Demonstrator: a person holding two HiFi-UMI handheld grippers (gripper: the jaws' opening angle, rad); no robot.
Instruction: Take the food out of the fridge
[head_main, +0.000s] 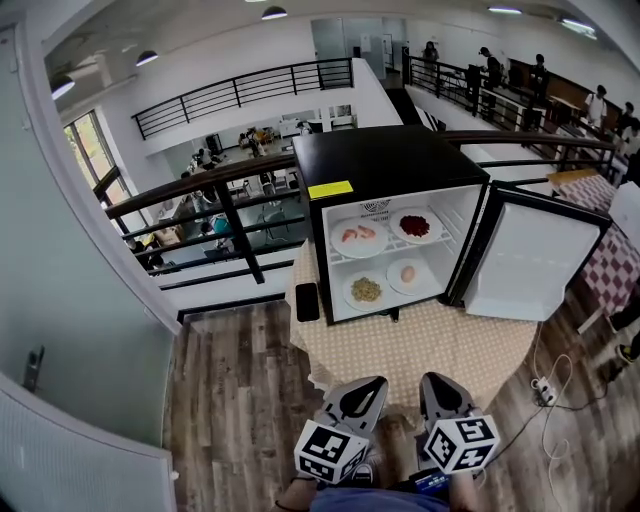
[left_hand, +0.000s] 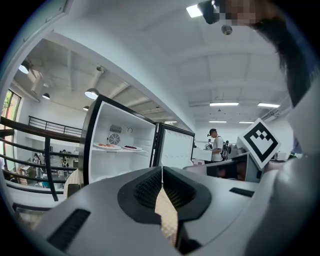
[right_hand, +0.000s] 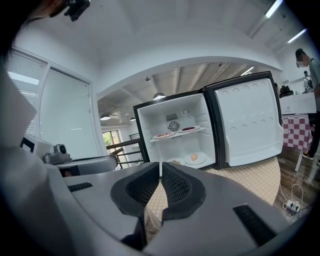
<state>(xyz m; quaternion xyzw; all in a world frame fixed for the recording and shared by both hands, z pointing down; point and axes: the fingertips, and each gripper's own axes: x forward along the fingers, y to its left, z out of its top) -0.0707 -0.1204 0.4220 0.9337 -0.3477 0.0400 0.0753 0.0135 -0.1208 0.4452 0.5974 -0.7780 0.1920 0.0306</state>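
Observation:
A black mini fridge (head_main: 385, 160) stands on a table with a beige patterned cloth (head_main: 430, 350), its door (head_main: 530, 262) swung open to the right. The upper shelf holds a plate of pink food (head_main: 358, 236) and a plate of red food (head_main: 415, 225). Below them are a plate of yellowish food (head_main: 366, 291) and a plate with an egg (head_main: 407, 274). My left gripper (head_main: 376, 385) and right gripper (head_main: 430, 382) hover side by side at the table's near edge, both shut and empty, well short of the fridge. The egg plate (right_hand: 194, 158) shows past the right gripper (right_hand: 160, 169). The left gripper (left_hand: 162, 172) faces the upper shelf plates (left_hand: 106, 146).
A black phone (head_main: 307, 301) lies on the cloth left of the fridge. Behind the table runs a dark railing (head_main: 230, 215) over a lower floor. A red-checked table (head_main: 610, 265) stands at right, and a power strip (head_main: 545, 385) with a cable lies on the wood floor.

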